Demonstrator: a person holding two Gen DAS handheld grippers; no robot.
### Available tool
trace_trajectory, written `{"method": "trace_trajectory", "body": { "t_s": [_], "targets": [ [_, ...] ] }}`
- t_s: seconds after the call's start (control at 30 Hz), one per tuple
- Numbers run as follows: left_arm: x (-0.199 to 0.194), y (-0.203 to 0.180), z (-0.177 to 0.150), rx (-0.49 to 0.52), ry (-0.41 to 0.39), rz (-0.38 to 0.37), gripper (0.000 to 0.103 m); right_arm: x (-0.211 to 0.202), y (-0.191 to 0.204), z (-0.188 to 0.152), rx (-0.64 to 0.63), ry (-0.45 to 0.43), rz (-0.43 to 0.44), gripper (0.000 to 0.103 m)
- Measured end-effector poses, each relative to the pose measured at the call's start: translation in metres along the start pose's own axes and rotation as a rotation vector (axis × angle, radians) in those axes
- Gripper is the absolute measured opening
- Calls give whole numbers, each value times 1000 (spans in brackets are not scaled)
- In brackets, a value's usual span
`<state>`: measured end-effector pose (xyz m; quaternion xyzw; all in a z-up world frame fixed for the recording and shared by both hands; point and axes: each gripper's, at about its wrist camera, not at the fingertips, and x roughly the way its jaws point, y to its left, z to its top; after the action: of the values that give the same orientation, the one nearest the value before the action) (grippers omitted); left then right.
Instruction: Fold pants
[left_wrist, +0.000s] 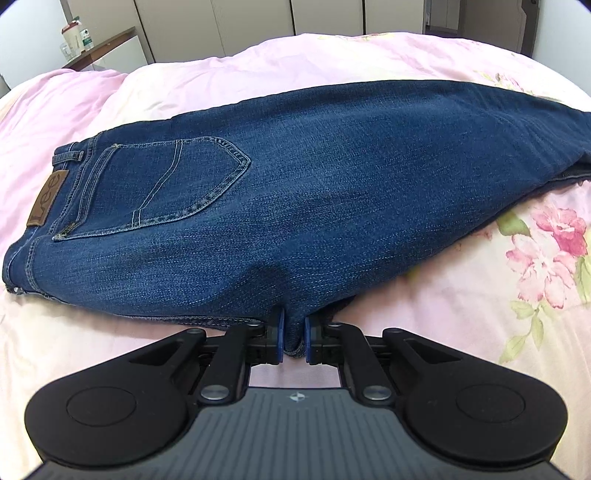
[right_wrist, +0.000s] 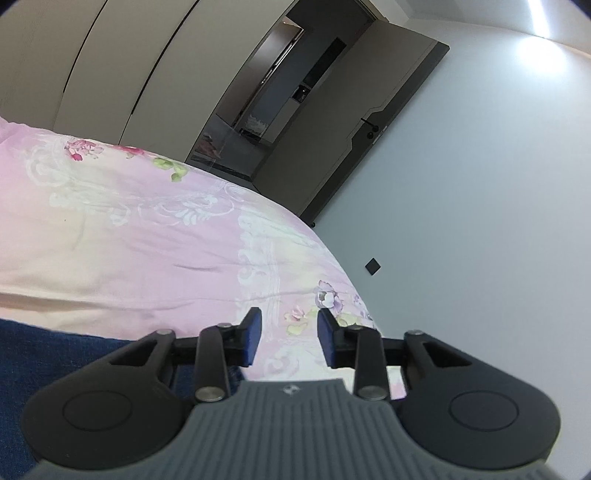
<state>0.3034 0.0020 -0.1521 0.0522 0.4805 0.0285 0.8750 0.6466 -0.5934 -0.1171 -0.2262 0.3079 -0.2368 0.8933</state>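
- Left wrist view: left gripper (left_wrist: 294, 334) pinched narrow on the near edge of the jeans (left_wrist: 280, 206), which lie lengthwise on the bed (left_wrist: 480, 325), already doubled leg on leg, waistband to the left.
- Best to grip deep, catching both layers before lifting.
- Right wrist view: right gripper (right_wrist: 290, 341) spread wide, holding nothing, over the bed; denim at lower left.
- Best to take the same edge farther along, then lift level.

Both wrist views sit low, sharing the bedspread (left_wrist: 480, 295).
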Motion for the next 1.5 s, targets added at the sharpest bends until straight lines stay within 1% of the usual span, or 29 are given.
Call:
{"method": "trace_trajectory", "body": {
  "t_s": [0.1, 0.2, 0.3, 0.4, 0.47, 0.53, 0.63, 0.73, 0.8, 0.87, 0.9, 0.93, 0.97, 1.03, 1.13, 1.17, 1.23, 1.33, 1.4, 1.47, 1.5],
  "targets": [
    [-1, 1, -1, -4, -8, -1, 10, -8, -17, -18, 43, 19, 57, 28],
    [-5, 1, -2, -11, -23, -3, 9, -25, -29, -53, 32, 32, 108, 28],
    [-10, 3, -1, -35, -34, -9, 8, -47, -28, -96, -85, 36, 145, 27],
    [-14, 5, 1, -50, -38, -11, 7, -62, -24, -128, -154, 37, 225, 25],
    [-16, 5, 2, -55, -37, -11, 7, -71, -15, -144, -230, 28, 260, 25],
    [-17, 4, 3, -52, -35, -6, 7, -78, -2, -158, -340, 10, 286, 25],
    [-17, 2, 5, -51, -27, 5, 7, -75, 20, -167, -462, -14, 305, 25],
    [-15, 1, 5, -50, -19, 10, 7, -61, 34, -172, -535, -8, 288, 25],
    [-15, 2, 6, -57, -15, 8, 7, -49, 39, -175, -553, 2, 270, 24],
    [-16, 5, 7, -75, -11, -2, 7, -41, 41, -176, -565, -18, 241, 24],
    [-16, 7, 7, -87, -10, -9, 7, -38, 43, -176, -571, -18, 228, 20],
    [-17, 9, 8, -99, -12, -15, 7, -35, 44, -175, -572, -1, 221, 1],
    [-18, 11, 9, -113, -18, -21, 7, -34, 45, -173, -574, 20, 205, 0],
    [-23, 16, 10, -144, -21, -32, 5, -41, 42, -166, -596, -24, 160, 0],
    [-28, 22, 11, -156, -16, -39, 4, -46, 22, -153, -577, -63, 94, 0],
    [-28, 24, 10, -163, -8, -42, 4, -42, 15, -151, -588, -44, 81, 0],
    [-23, 29, 5, -183, 21, -50, 5, -38, 12, -154, -613, -5, 82, 0],
    [-13, 32, 1, -188, 54, -50, 5, -31, 28, -173, -665, 70, 94, 0],
    [-15, 29, 2, -151, 46, -52, 4, -27, 35, -181, -661, 106, 87, 0],
    [-17, 28, 2, -109, 52, -58, 7, -27, 37, -178, -631, 126, 85, 0],
    [-17, 28, 2, -101, 66, -68, 9, -26, 35, -173, -609, 148, 87, 2]
  ]
}}
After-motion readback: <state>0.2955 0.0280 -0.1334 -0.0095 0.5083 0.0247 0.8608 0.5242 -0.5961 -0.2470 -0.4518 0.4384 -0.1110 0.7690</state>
